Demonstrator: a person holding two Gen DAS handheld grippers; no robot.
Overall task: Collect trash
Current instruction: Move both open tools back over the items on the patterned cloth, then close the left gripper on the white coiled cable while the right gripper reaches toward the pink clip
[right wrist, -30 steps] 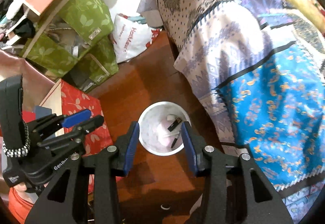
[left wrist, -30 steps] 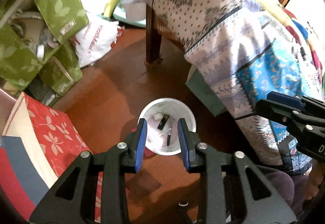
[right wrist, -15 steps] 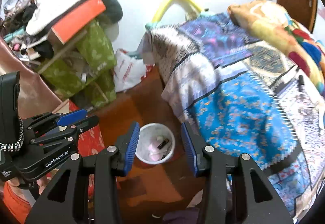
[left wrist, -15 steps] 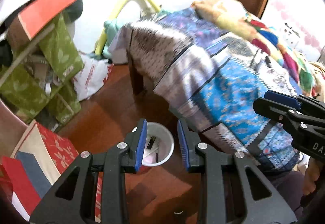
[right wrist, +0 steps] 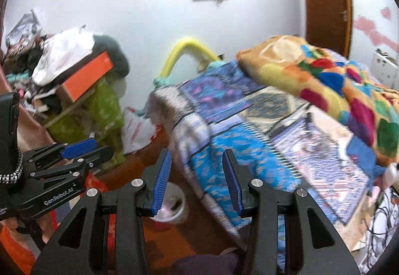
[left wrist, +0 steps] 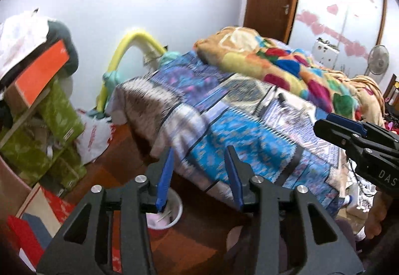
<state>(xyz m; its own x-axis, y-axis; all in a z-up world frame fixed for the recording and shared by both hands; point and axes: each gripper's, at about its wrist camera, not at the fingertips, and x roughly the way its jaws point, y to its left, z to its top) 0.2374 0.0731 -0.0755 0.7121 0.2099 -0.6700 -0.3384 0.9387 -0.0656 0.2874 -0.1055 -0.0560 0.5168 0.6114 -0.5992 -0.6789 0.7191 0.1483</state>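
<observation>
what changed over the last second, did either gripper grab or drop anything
Both grippers lifted and tilted up from the white bin, which slid from centre view to the lower edge; the bed now fills the frames. Left gripper jaws are opening, nothing between them. Right gripper stays empty. Bin contents unchanged.

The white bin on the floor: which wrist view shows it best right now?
The right wrist view: the bin shows most of its rim and inside beside the gripper finger. In the left wrist view the bin is half hidden behind a finger.
</observation>
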